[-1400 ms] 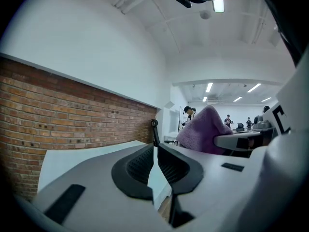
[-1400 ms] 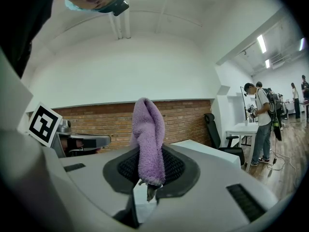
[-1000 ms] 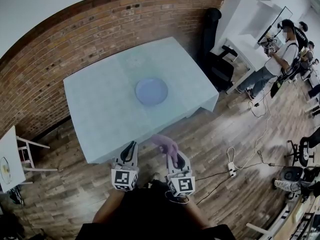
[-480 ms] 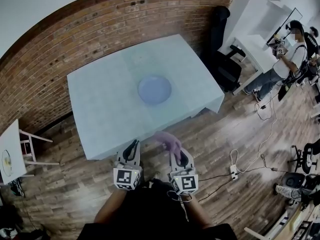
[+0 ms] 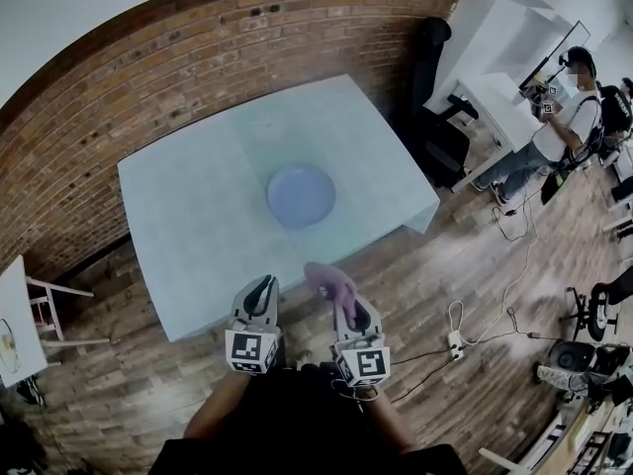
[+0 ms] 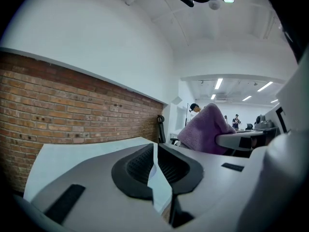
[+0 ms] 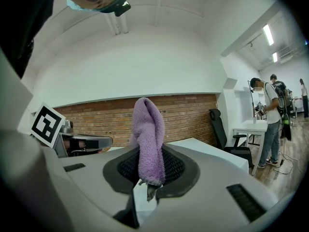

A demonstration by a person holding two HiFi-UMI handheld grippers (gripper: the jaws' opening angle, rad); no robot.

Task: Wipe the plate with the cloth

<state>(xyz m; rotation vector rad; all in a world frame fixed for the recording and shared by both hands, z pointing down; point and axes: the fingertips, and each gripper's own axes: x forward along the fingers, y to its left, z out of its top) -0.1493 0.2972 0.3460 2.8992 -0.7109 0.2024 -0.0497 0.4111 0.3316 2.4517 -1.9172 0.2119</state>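
Observation:
A pale blue plate (image 5: pixel 301 194) lies in the middle of the light table (image 5: pixel 188 226), some way ahead of both grippers. My right gripper (image 5: pixel 343 303) is shut on a purple cloth (image 5: pixel 330 281), which stands up folded between its jaws (image 7: pixel 148 144). The left gripper (image 5: pixel 262 295) hovers beside it near the table's front edge, jaws nearly together with nothing between them (image 6: pixel 155 167). In the left gripper view the cloth (image 6: pixel 205 129) shows at the right.
A brick wall (image 5: pixel 148 67) runs behind the table. A black office chair (image 5: pixel 435 142) and a white desk (image 5: pixel 495 97) stand at the right, with people (image 5: pixel 569 107) beyond. Cables and a power strip (image 5: pixel 457 339) lie on the wooden floor. A small white table (image 5: pixel 15 315) is at the left.
Both grippers have moved forward toward the table's front edge, the cloth still in the right one. The jaws have not changed.

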